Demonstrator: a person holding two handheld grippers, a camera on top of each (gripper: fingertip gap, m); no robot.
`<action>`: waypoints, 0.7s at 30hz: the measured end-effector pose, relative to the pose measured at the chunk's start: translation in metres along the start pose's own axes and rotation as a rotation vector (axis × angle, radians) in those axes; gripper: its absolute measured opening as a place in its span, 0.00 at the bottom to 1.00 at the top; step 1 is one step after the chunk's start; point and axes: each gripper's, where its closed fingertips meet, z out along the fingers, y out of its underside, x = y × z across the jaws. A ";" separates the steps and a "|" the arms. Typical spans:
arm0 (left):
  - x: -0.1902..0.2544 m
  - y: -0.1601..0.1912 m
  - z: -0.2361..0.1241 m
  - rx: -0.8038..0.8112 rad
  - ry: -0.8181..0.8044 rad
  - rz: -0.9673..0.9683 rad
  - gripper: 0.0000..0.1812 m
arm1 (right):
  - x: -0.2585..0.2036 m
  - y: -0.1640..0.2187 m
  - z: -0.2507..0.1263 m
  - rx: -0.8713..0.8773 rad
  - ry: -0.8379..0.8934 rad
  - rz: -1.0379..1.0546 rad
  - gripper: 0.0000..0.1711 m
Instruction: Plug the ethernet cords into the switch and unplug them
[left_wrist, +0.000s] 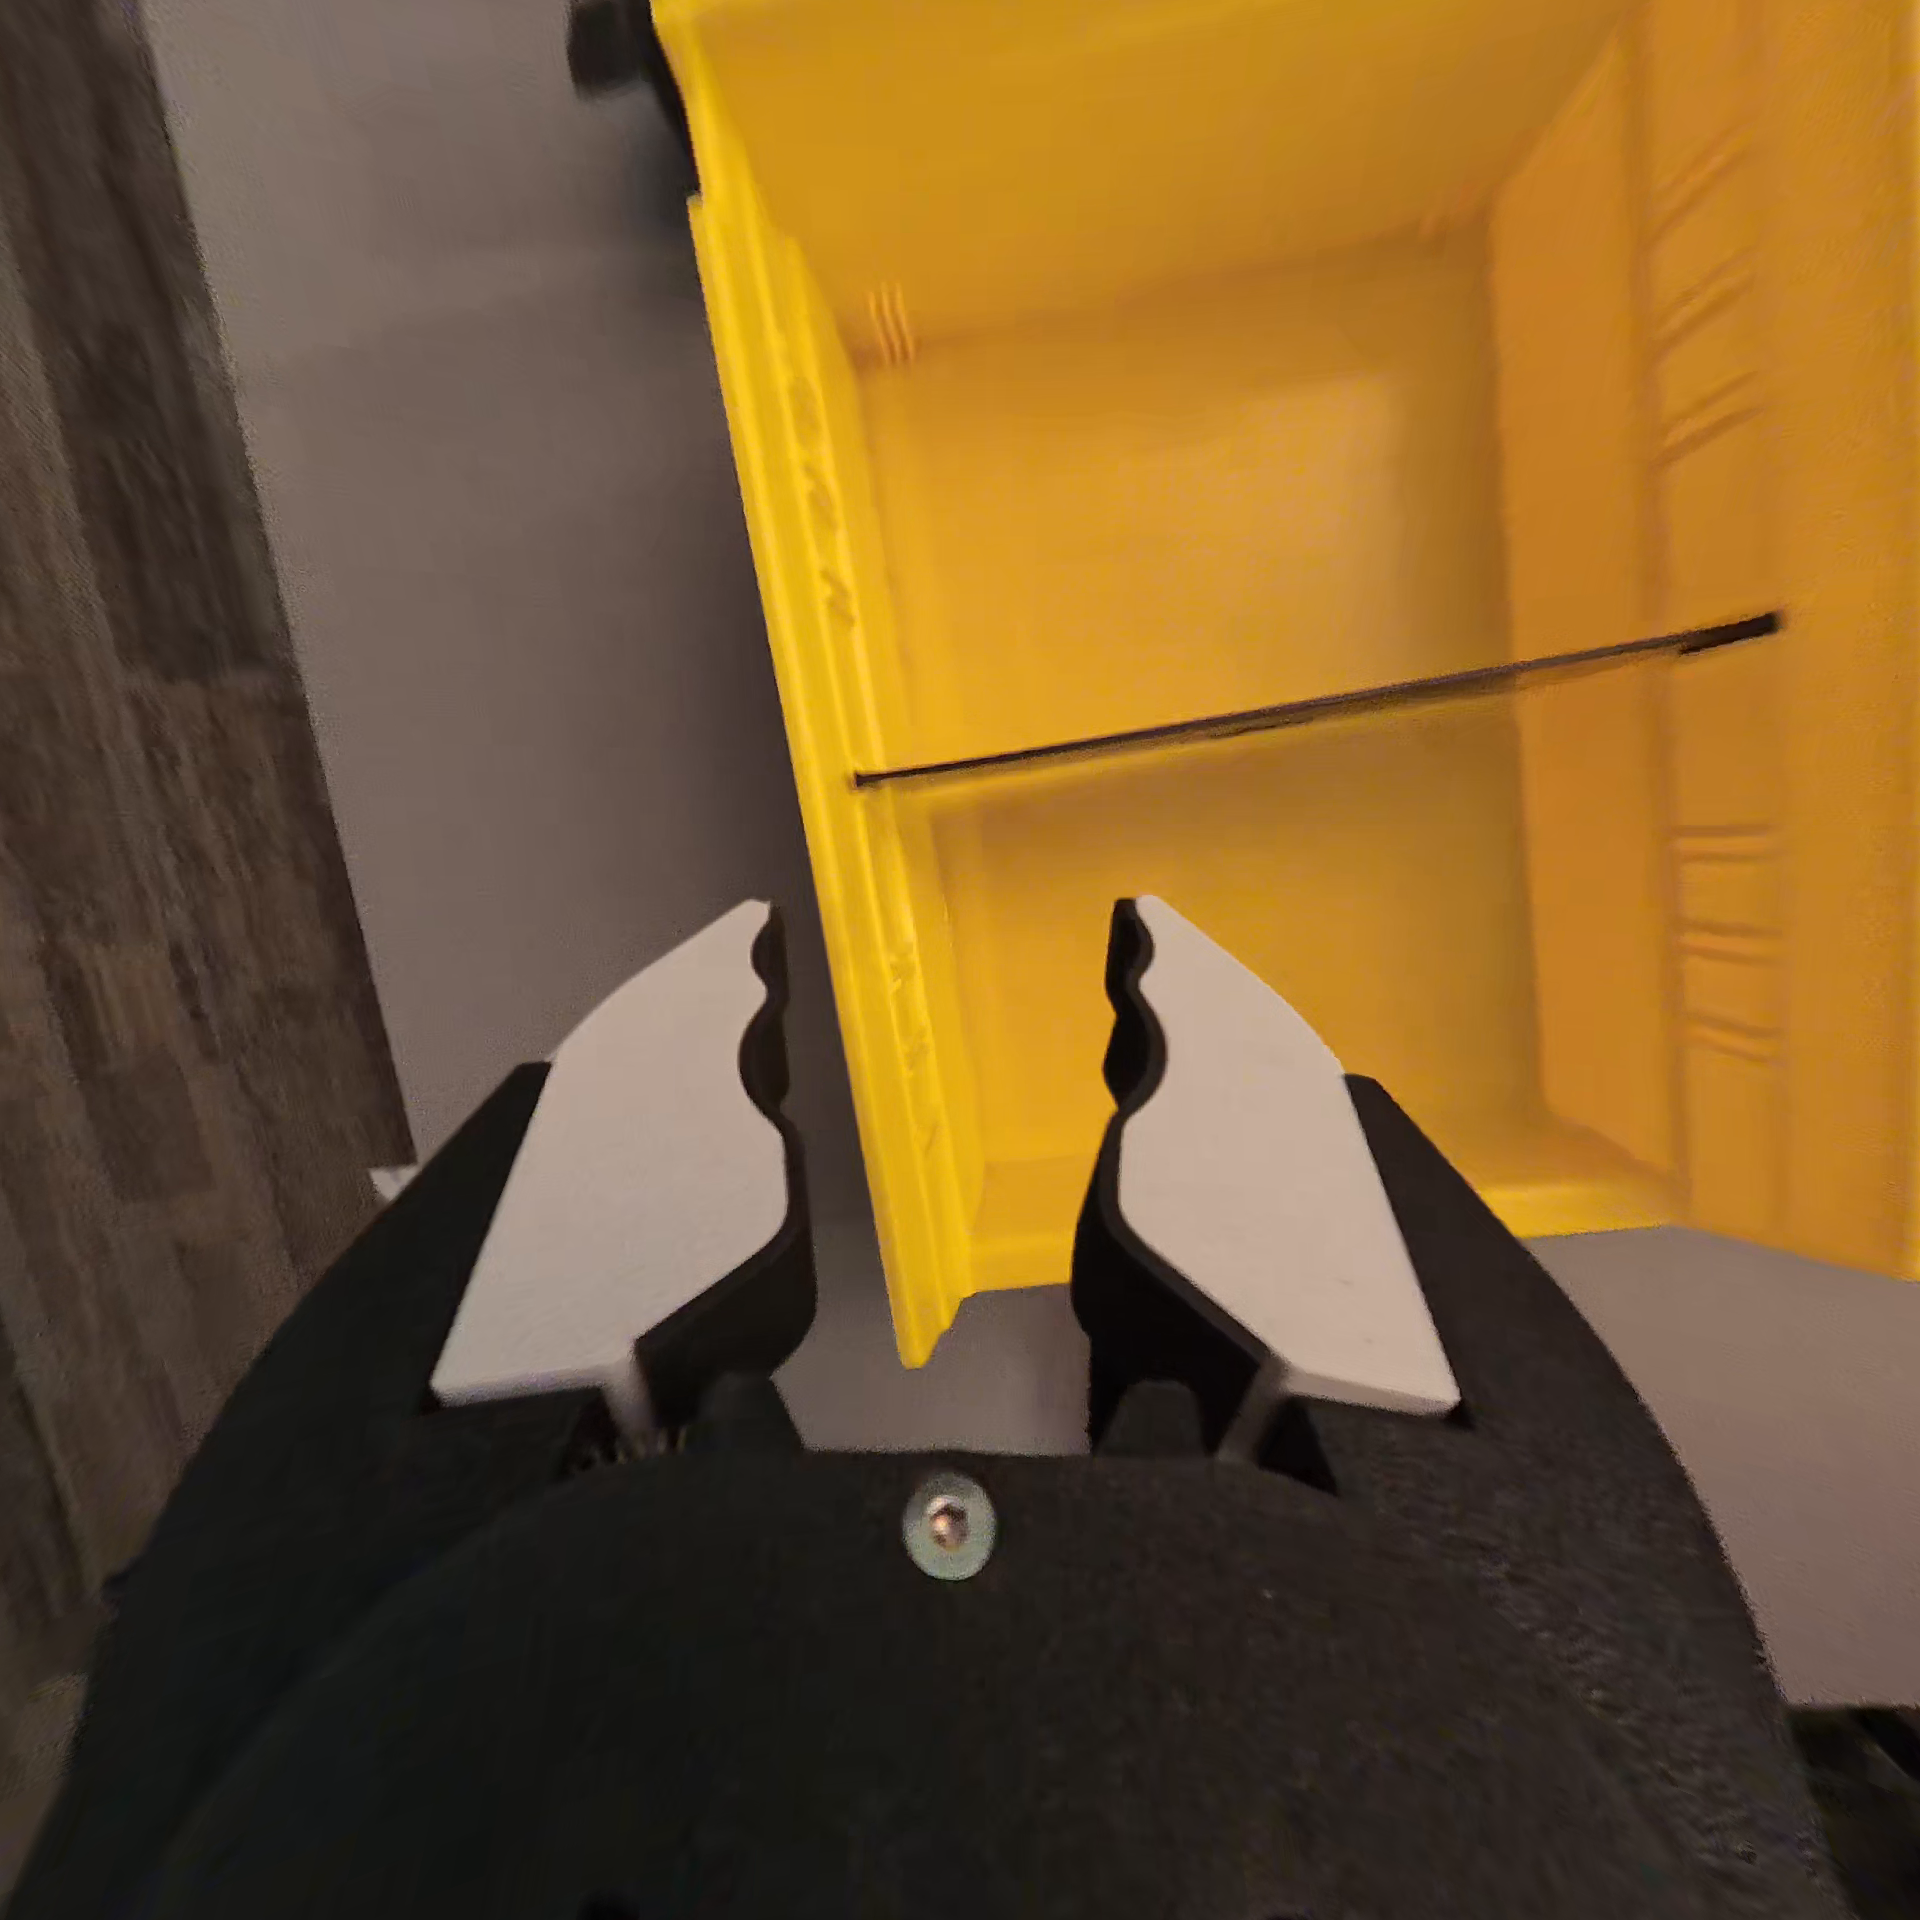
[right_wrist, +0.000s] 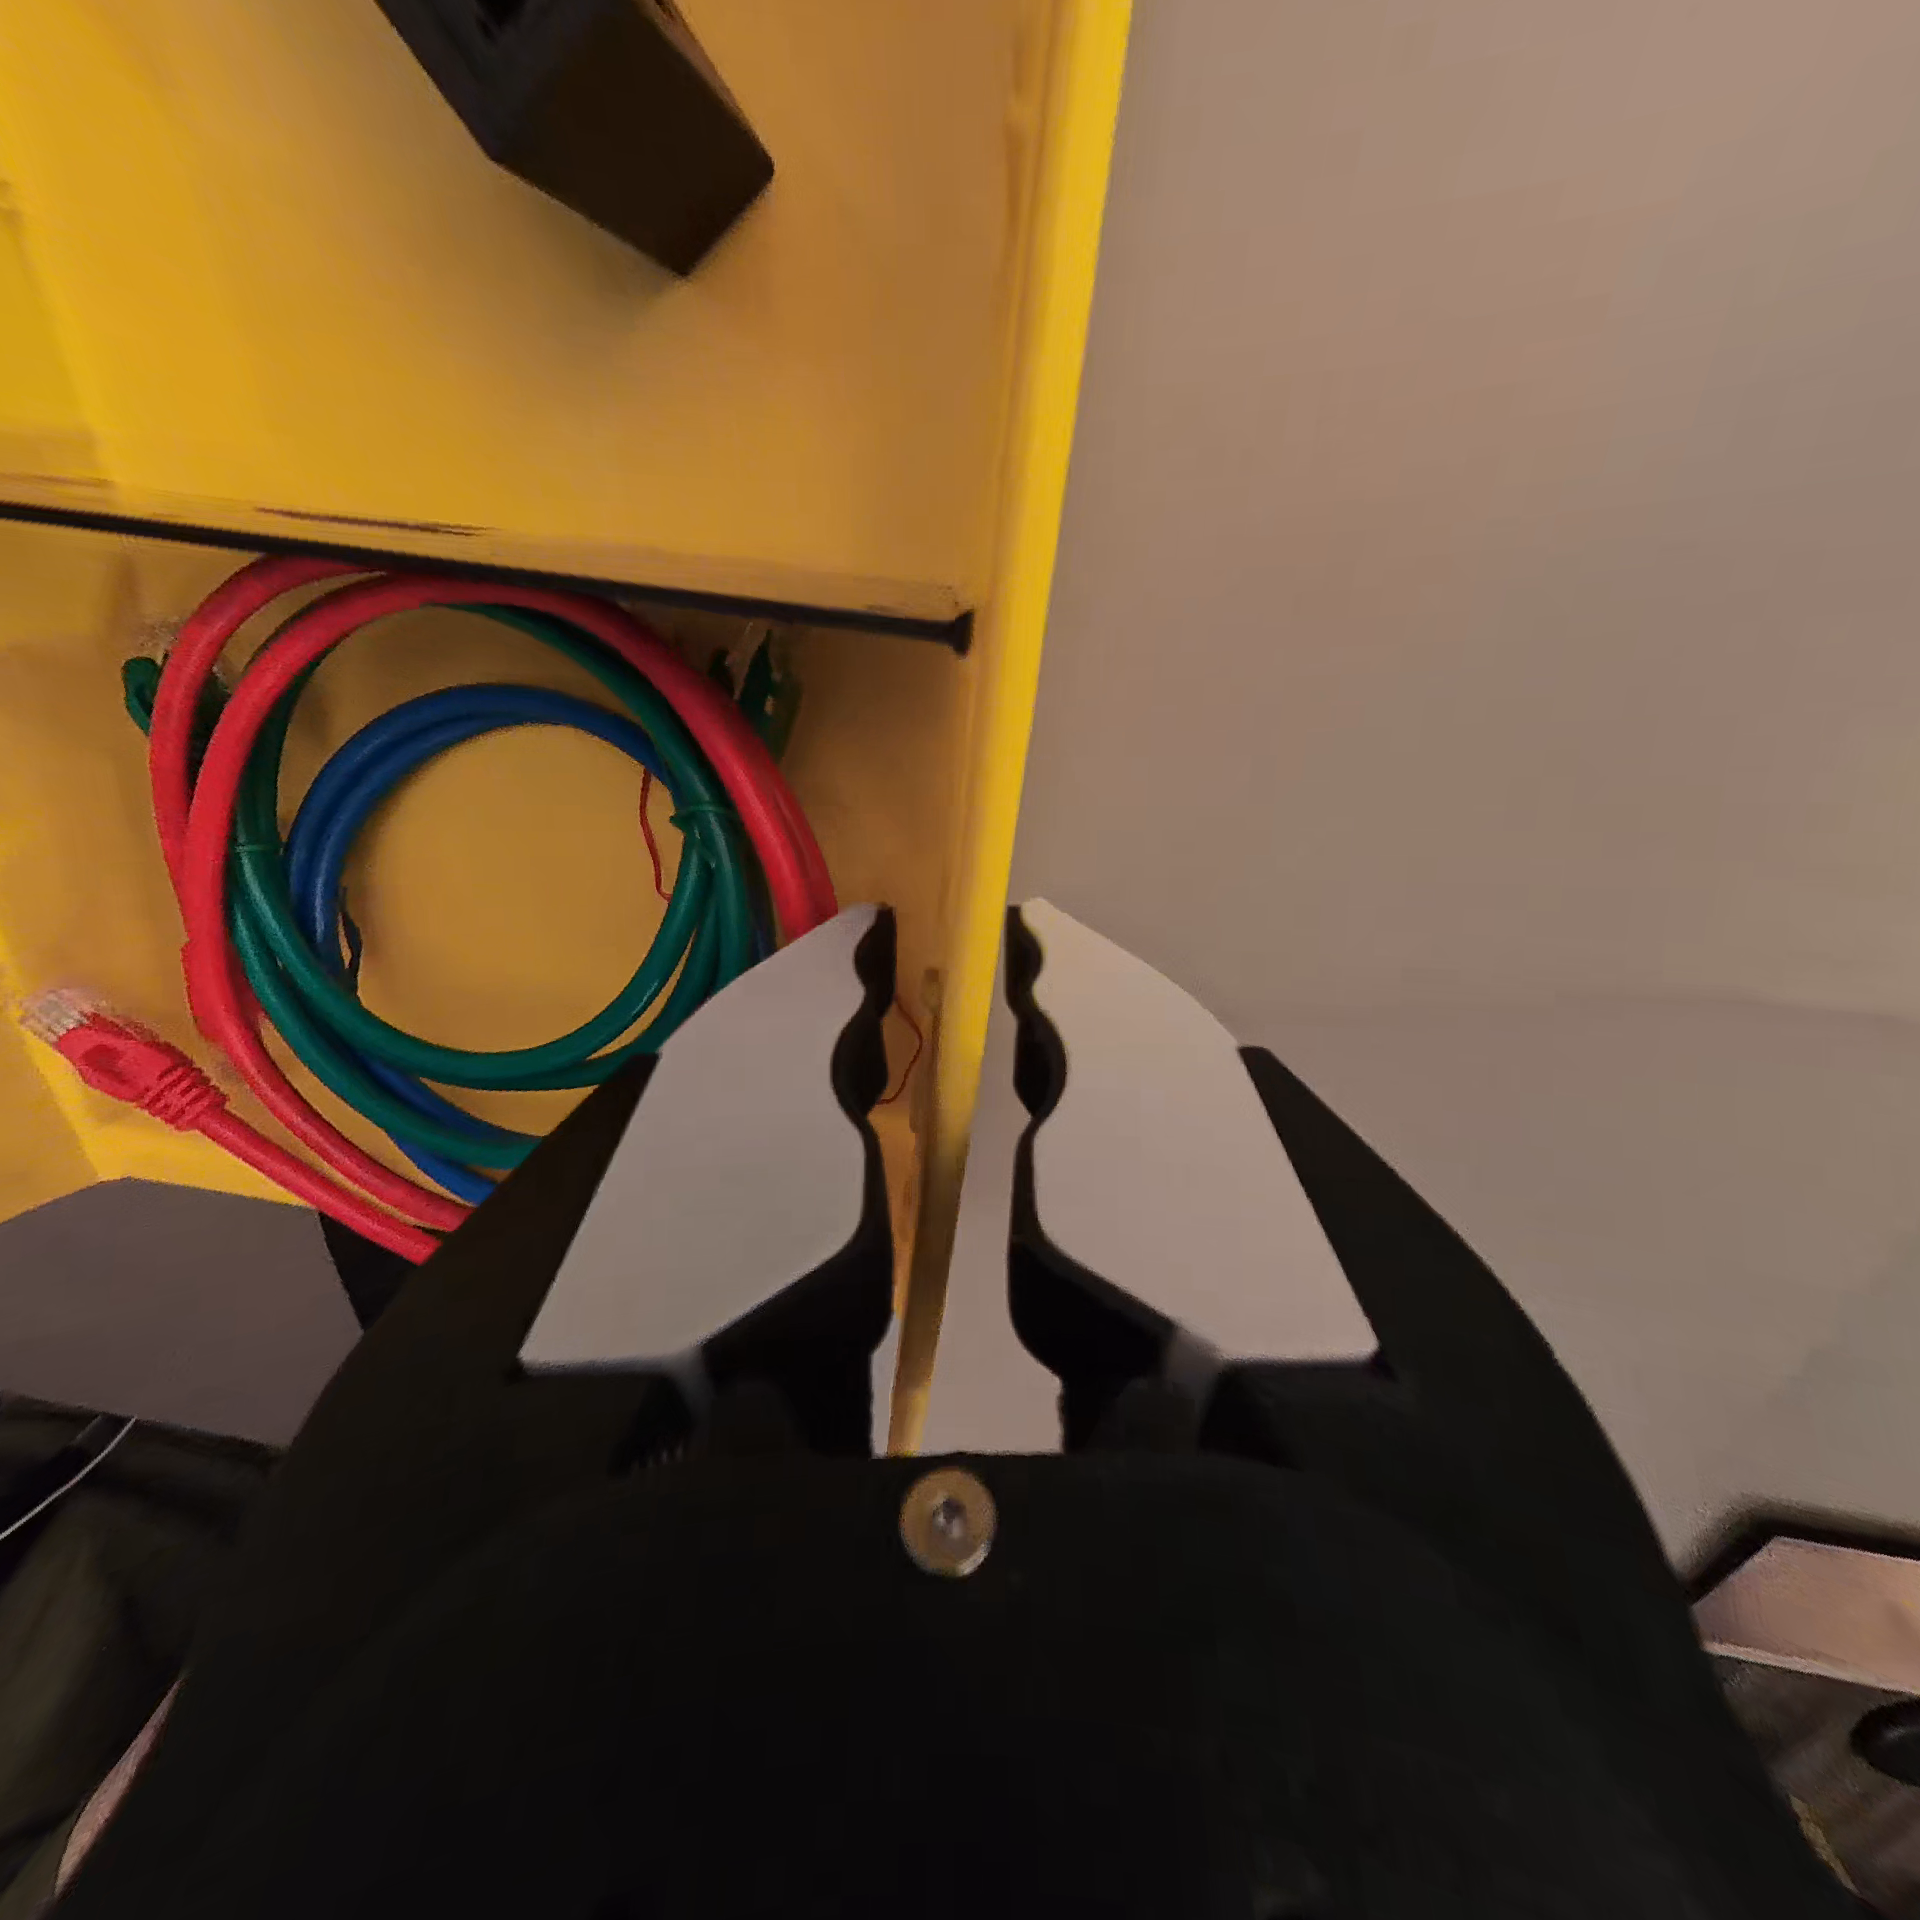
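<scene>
A yellow bin (right_wrist: 582, 416) holds a black switch (right_wrist: 582, 114) in its far compartment. Its near compartment holds coiled red (right_wrist: 208, 831), green (right_wrist: 312, 977) and blue (right_wrist: 416, 748) ethernet cords, with a red plug (right_wrist: 125, 1070) lying loose at the left. My right gripper (right_wrist: 951, 914) straddles the bin's right wall, jaws narrowly apart with a thin gap showing beside the wall. In the left wrist view the bin's compartments (left_wrist: 1195, 520) that show are empty. My left gripper (left_wrist: 945, 914) is wide open astride the bin's left wall (left_wrist: 883, 1039), not touching it.
A thin black divider (right_wrist: 468, 561) crosses the bin and also shows in the left wrist view (left_wrist: 1299, 707). The bin stands on a grey table (left_wrist: 499, 623) with wood floor (left_wrist: 125, 727) past its left edge. A black object (left_wrist: 613, 52) sits behind the bin. Tip to tip, the grippers are about 75 centimeters apart.
</scene>
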 end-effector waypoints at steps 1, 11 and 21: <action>-0.003 0.005 0.007 -0.038 0.003 -0.008 0.32 | -0.001 0.000 0.003 -0.011 -0.005 -0.004 0.09; -0.024 0.026 0.032 -0.159 0.048 -0.100 0.28 | -0.020 0.003 0.010 -0.093 -0.027 -0.053 0.04; -0.030 0.044 0.049 -0.233 0.149 -0.187 0.23 | -0.073 -0.004 0.017 -0.205 -0.046 -0.126 0.05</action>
